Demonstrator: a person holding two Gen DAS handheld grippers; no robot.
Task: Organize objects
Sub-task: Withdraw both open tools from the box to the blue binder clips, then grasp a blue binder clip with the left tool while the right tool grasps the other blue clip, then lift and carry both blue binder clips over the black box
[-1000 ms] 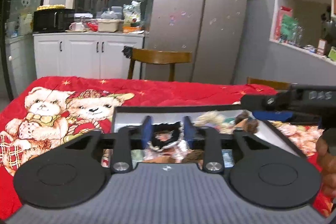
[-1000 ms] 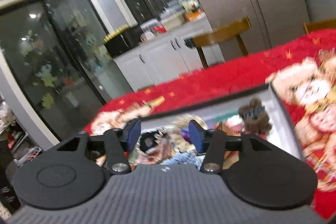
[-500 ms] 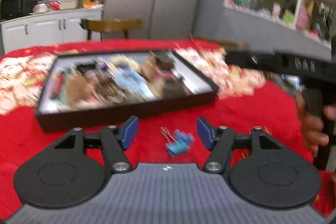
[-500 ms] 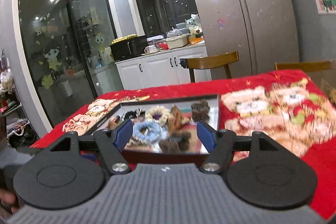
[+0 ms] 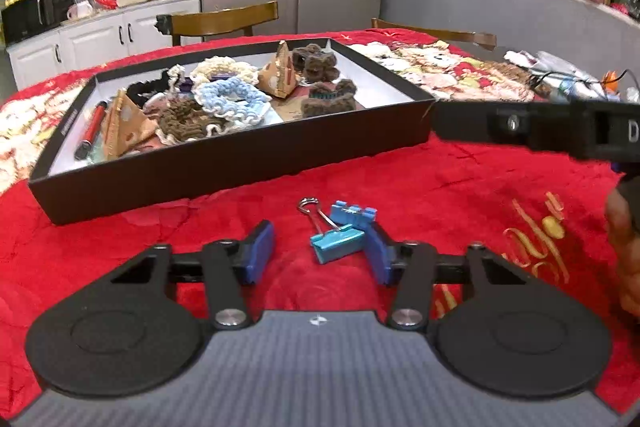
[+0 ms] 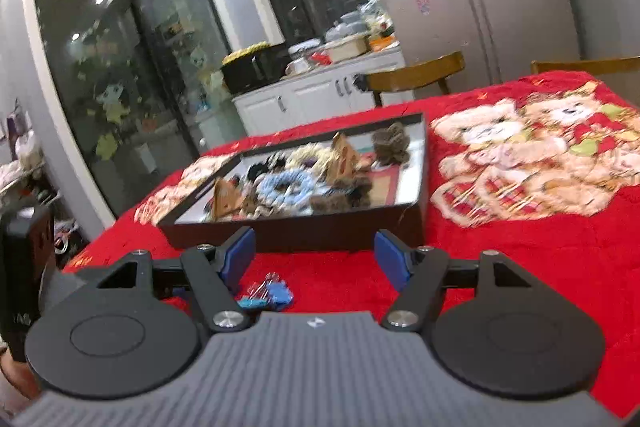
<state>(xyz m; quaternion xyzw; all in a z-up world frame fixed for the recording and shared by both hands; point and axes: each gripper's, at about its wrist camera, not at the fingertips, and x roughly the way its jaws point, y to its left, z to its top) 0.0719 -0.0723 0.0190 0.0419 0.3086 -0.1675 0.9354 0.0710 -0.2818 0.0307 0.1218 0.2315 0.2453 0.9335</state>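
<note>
On the red blanket, just in front of the black tray, lies a blue binder clip with a second blue clip touching it. The left gripper straddles the first clip, its jaws just now closing in, the right-hand pad at the clip's side, no squeeze yet. The right gripper hangs wide, nothing between its pads, before the tray's near wall.

The left gripper points downward, its jaws having just been closing, still apart, gripping nothing. The right gripper tilts slightly down with jaws wide, nothing between them. A hand holds its handle.
</note>
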